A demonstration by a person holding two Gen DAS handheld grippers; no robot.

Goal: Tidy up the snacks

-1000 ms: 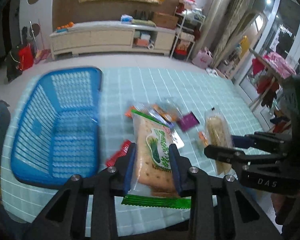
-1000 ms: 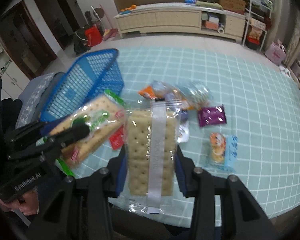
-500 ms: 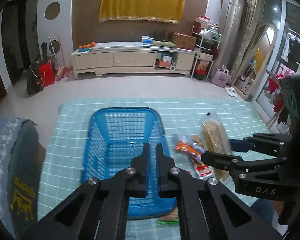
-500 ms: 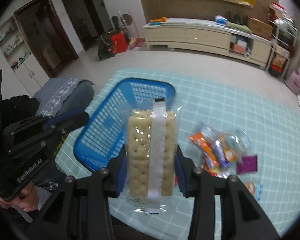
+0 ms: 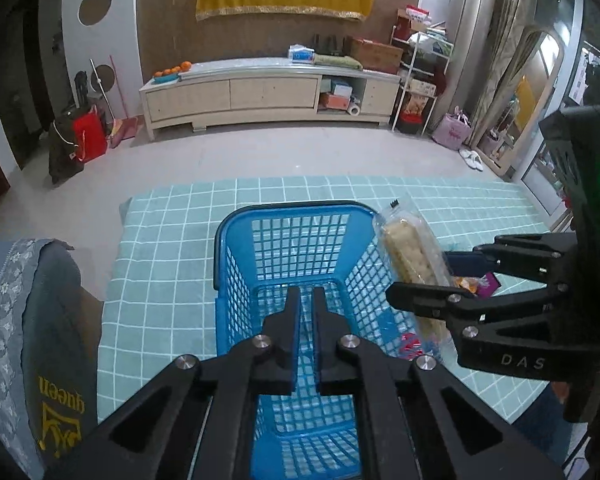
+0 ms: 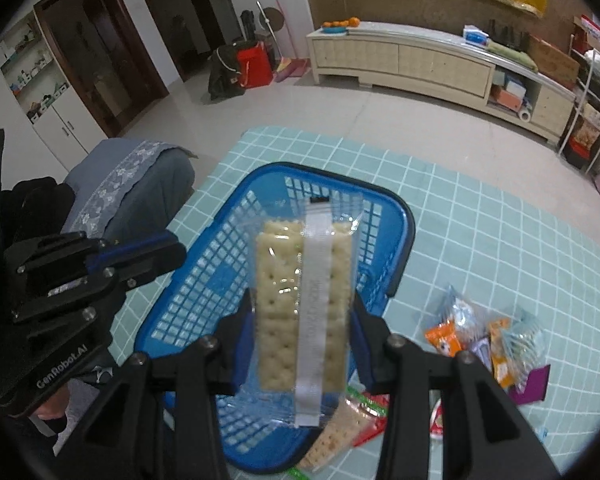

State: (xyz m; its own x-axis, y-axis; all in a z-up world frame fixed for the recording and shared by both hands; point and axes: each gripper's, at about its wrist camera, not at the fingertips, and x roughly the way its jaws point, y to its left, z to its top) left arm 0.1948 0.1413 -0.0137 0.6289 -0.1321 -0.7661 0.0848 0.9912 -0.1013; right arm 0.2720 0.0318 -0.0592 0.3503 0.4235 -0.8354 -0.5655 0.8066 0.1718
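Blue plastic lattice basket point(image 5: 236, 264) stands on a tabletop cloth point(image 6: 480, 216) of pale teal with a white grid. Clear-wrapped pale cream cracker pack point(image 6: 304, 304) carries a white centre seam. Loose snack packets point(image 6: 484, 340) near the tabletop's right edge: orange, purple, silver-blue.

The blue basket's point(image 5: 236, 280) near end is masked by the left gripper's point(image 5: 307, 300) closed fingers; a green-edged cracker pack point(image 6: 340, 436) shows only in part beneath the clear-wrapped crackers point(image 6: 304, 304); print on the loose snack packets point(image 6: 488, 340) is too small to read.
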